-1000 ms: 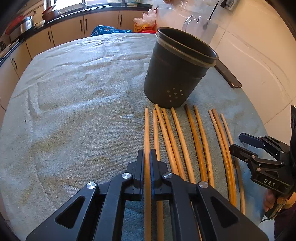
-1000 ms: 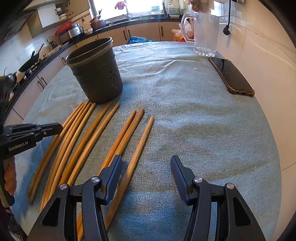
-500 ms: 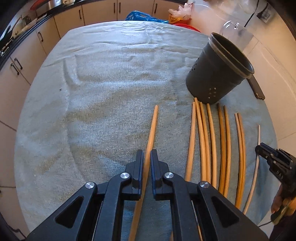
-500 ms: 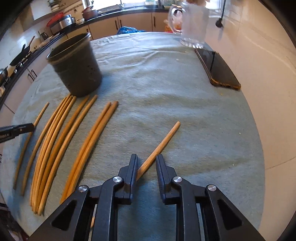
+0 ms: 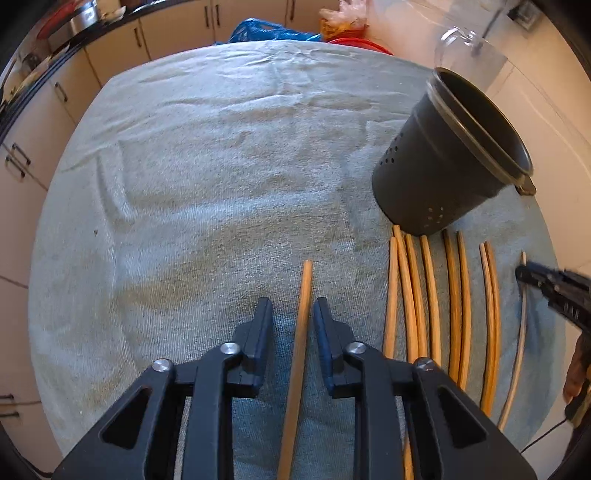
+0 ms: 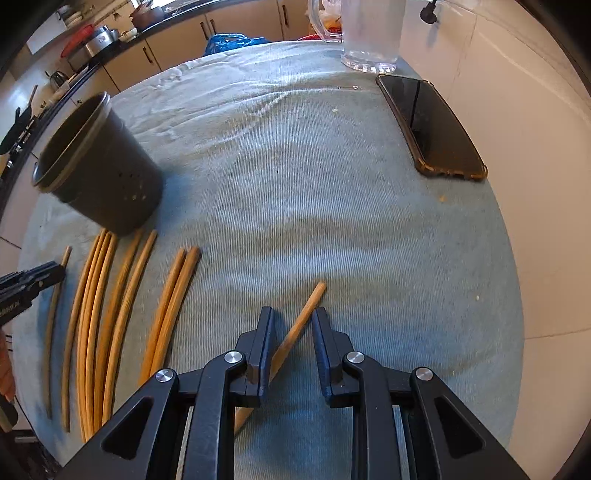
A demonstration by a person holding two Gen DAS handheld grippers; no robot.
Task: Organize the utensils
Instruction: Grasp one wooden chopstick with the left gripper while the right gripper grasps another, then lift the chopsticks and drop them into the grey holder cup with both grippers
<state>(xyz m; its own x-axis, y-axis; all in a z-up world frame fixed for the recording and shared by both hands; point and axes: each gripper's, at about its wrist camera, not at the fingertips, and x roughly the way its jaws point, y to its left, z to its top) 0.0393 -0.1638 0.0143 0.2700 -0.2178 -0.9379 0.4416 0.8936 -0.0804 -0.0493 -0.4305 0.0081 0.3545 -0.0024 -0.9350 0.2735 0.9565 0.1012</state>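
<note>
Several wooden chopsticks (image 5: 432, 295) lie side by side on the grey-blue cloth in front of a dark perforated utensil holder (image 5: 450, 162). My left gripper (image 5: 293, 317) is open, with one chopstick (image 5: 299, 339) lying loose between its jaws, apart from the row. My right gripper (image 6: 291, 325) is open too, with another chopstick (image 6: 299, 325) lying slanted between its jaws. The holder (image 6: 99, 173) and the row (image 6: 110, 295) are to the left in the right wrist view.
A black phone (image 6: 432, 125) lies at the right edge of the cloth near the white wall. A clear glass jug (image 6: 369, 33) stands at the back. Kitchen cabinets (image 5: 177, 26) run behind the table. The cloth (image 5: 203, 177) is wrinkled at the left.
Both grippers were shut on a chopstick half a second ago and have now opened. Each chopstick lies on the cloth, moved away from the row.
</note>
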